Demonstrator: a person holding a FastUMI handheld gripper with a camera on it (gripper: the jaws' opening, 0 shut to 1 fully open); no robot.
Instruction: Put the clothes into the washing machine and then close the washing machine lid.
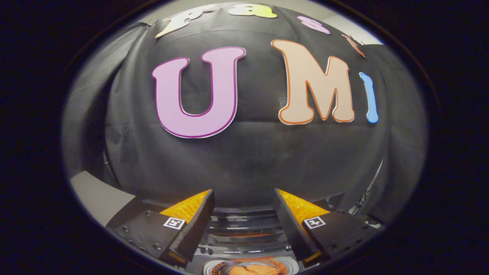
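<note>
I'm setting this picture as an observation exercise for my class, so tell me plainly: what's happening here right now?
A person is holding a two-finger claw above a small washing machine with a clear lid, set in front of a black cloth wall. The claw is open, its fingers spread apart with nothing between them. Just below the fingers, a round opening shows something orange inside, probably clothing already in the drum. Whether the clear lid is open or shut cannot be told from this angle.

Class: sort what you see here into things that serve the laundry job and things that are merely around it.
For the job:
- washing machine, below the fingers
- orange clothes inside it
- gripper, open, holding nothing

Merely around:
- black cloth wall
- grey floor
</note>
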